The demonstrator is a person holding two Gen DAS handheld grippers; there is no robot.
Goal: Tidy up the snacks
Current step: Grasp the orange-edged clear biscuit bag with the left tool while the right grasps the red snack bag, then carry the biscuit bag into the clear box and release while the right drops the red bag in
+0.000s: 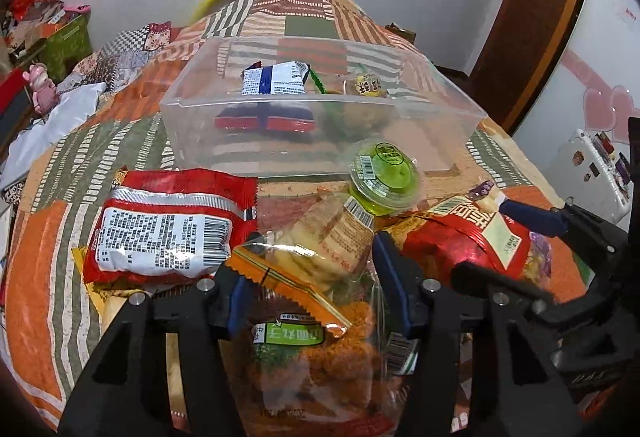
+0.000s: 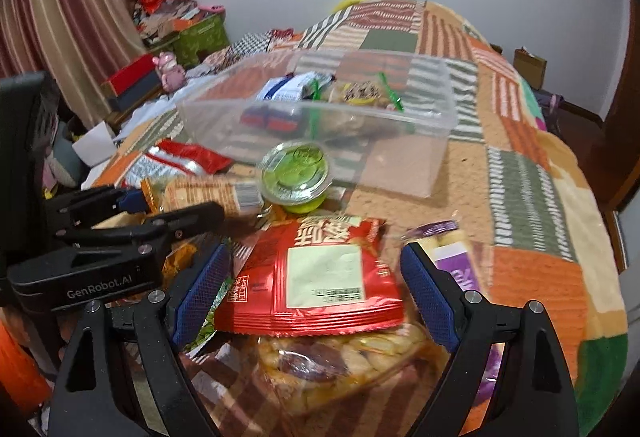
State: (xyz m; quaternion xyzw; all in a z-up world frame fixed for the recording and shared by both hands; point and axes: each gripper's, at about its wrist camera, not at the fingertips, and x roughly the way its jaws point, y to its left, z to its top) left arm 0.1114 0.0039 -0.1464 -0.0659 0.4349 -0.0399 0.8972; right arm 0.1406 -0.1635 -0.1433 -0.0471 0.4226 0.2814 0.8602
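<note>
My left gripper point(image 1: 316, 289) is closed on a clear bag of orange fried snacks point(image 1: 316, 365) with an orange header; both blue pads touch its sides. My right gripper point(image 2: 316, 293) stands open astride a red nut bag point(image 2: 320, 277), pads just clear of its edges. Ahead lie a green jelly cup point(image 1: 384, 177), a cracker sleeve point(image 1: 328, 237) and a red-and-white packet point(image 1: 168, 229). Beyond them the clear plastic bin point(image 1: 192, 109) holds a blue-and-white packet point(image 1: 276, 79) and a small bagged snack point(image 1: 366, 87).
Everything rests on a patchwork quilt point(image 2: 532, 177) covering a bed. A purple packet point(image 2: 460, 269) lies beside my right finger. Boxes and a pink toy point(image 2: 170, 71) crowd the far left by a curtain. A wooden door point(image 1: 532, 17) stands at right.
</note>
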